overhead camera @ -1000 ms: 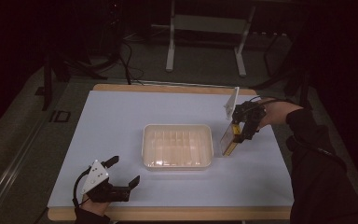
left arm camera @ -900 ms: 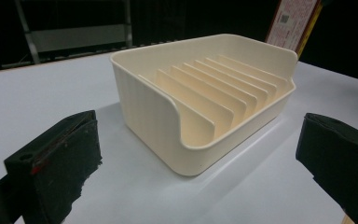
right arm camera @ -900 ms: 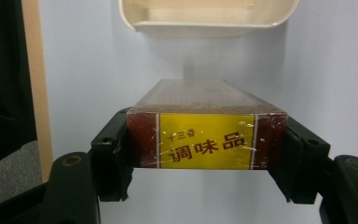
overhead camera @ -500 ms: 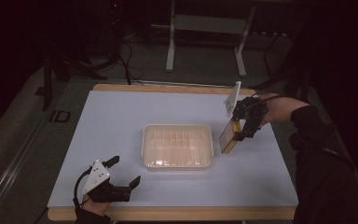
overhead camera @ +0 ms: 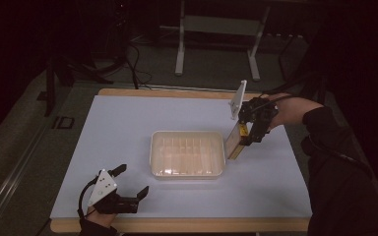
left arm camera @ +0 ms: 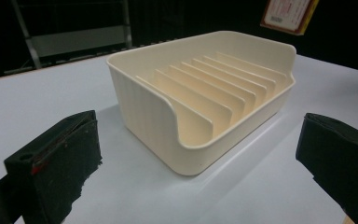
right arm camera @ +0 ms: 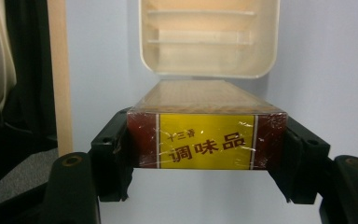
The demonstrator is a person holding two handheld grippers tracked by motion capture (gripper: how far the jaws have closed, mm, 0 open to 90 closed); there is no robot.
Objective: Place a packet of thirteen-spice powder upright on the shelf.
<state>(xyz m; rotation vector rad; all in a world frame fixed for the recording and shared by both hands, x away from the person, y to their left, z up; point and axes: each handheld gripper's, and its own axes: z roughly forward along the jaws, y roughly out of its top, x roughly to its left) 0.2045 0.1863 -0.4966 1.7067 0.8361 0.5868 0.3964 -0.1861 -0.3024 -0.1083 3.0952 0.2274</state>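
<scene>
Box (right arm camera: pixel 207 135) clamped in right gripper (overhead camera: pixel 250 132), far end hidden; left gripper (overhead camera: pixel 128 184) gapes empty

A cream plastic tray (overhead camera: pixel 188 154) sits flat near the middle of the tabletop (overhead camera: pixel 128 123), a little toward its right edge. It is rectangular with rounded corners and raised walls; one wall dips lower at the front. A row of thin upright dividers splits its inside into narrow slots, all empty.

A long, flat box (overhead camera: pixel 236 140) wrapped in clear film is held tilted above the tabletop, just beside the tray's right wall, its lower end close to the tray's near right corner. Its end face is dark red with a yellow panel bearing Chinese characters. The right hand-held gripper (overhead camera: pixel 248 133) clamps its two sides.
</scene>
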